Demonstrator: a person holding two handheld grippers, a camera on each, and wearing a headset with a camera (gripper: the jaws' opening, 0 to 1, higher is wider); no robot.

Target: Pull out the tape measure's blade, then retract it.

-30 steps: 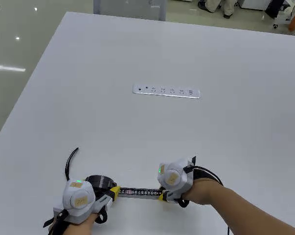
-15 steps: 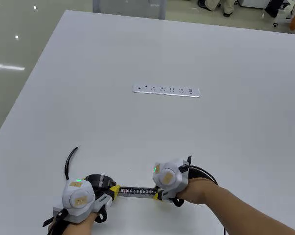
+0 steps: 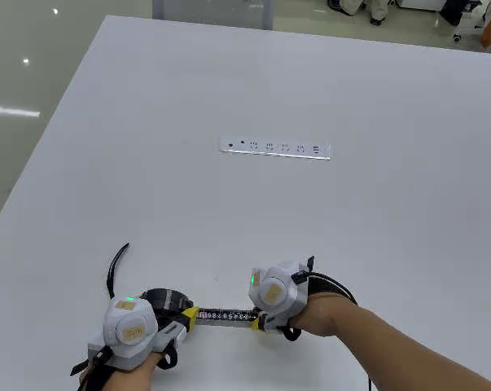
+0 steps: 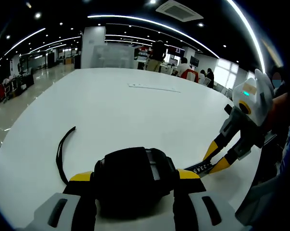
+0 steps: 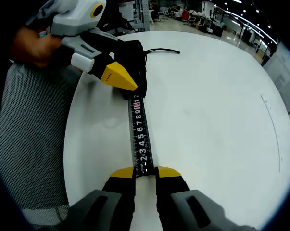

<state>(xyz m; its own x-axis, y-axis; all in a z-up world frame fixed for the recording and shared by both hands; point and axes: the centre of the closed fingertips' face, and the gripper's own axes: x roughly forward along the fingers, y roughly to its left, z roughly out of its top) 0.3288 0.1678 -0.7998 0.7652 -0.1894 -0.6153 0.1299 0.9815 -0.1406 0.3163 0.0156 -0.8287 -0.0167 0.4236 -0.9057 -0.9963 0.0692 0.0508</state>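
now less numbered steel blade [image 5: 139, 127] out
right gripper [image 5: 145, 172], clamped on its tip, sits closer to the black round tape case [image 4: 135, 190] squeezed by left gripper [image 4: 135, 175].

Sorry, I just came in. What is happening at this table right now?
A person works with two handheld grippers at a white table. The left gripper is shut on the black tape measure case, and the right gripper pinches the end of the blade. A short stretch of blade is out between them.
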